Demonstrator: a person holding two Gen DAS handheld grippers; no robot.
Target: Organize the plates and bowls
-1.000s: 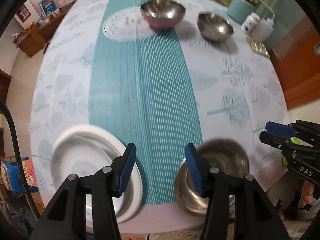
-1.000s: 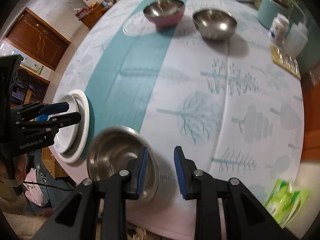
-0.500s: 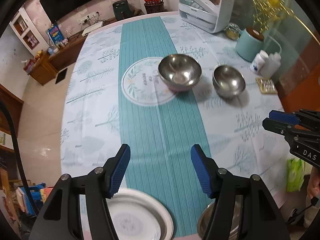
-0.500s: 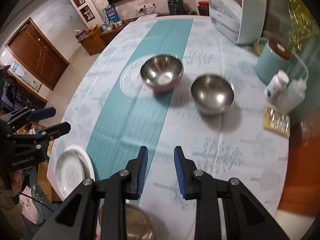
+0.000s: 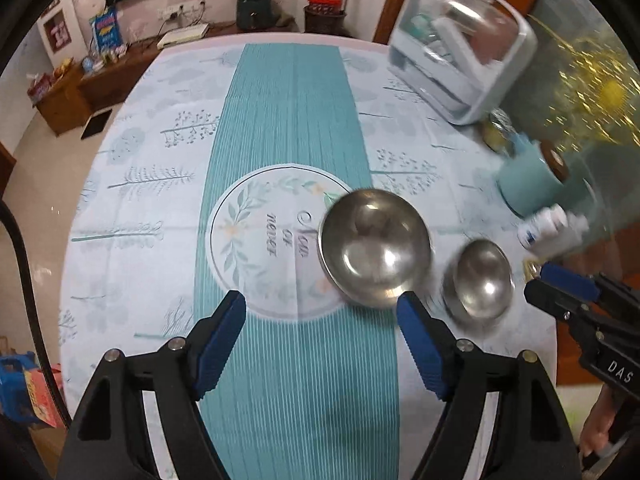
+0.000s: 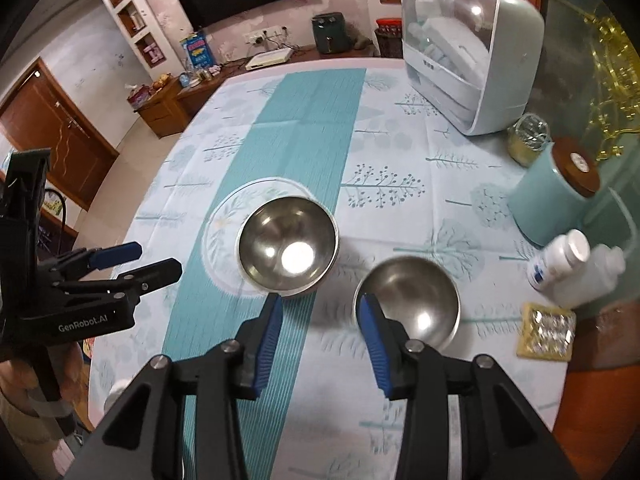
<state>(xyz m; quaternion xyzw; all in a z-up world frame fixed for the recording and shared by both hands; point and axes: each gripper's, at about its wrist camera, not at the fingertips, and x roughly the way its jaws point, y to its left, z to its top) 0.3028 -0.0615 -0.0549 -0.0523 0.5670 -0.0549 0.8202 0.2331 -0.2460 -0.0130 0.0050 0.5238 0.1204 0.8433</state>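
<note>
Two steel bowls stand on the tablecloth. The larger bowl (image 5: 376, 246) (image 6: 288, 250) sits at the right edge of the round printed emblem (image 5: 260, 240). The smaller bowl (image 5: 482, 278) (image 6: 410, 300) stands to its right. My left gripper (image 5: 322, 340) is open and empty, above the teal runner just short of the larger bowl; it also shows at the left of the right wrist view (image 6: 136, 260). My right gripper (image 6: 320, 340) is open and empty, between the two bowls on their near side; it also shows in the left wrist view (image 5: 560, 284).
A dish-drying box (image 6: 468, 56) stands at the far right of the table (image 6: 380, 420). A teal canister (image 6: 556, 196), two white bottles (image 6: 560, 264), a glass jar (image 6: 528, 136) and a pill blister pack (image 6: 546, 332) line the right edge.
Both grippers have moved forward over the table from its near edge toward the two bowls. The white plates and the large steel bowl at the near edge have dropped out of view.
</note>
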